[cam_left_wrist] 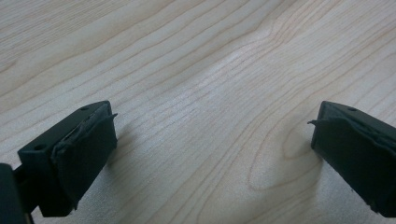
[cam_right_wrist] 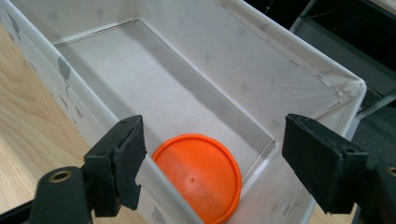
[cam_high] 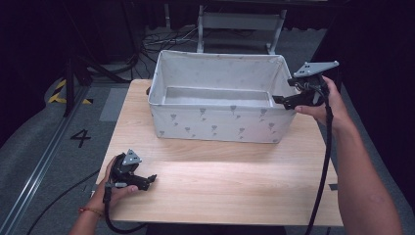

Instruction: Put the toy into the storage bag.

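Right gripper (cam_high: pixel 286 99) jaws wide, holding nothing, poised over the right end of the fabric bin (cam_high: pixel 215 125), likely lined up on its contents. An orange disc (cam_right_wrist: pixel 198 175) lies flat on the bin floor at that near corner, just below the jaws. Right hand (cam_high: pixel 327 100) raised, reaching in from the side. Left gripper (cam_high: pixel 147 182) also wide and empty, resting low on the worktop (cam_high: pixel 235 188), left hand (cam_high: pixel 115 188) parked near the front-left edge

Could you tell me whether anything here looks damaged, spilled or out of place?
Nothing stands out. The fabric bin sits upright on the table, an orange disc lies flat inside it, and both grippers' jaws are open.
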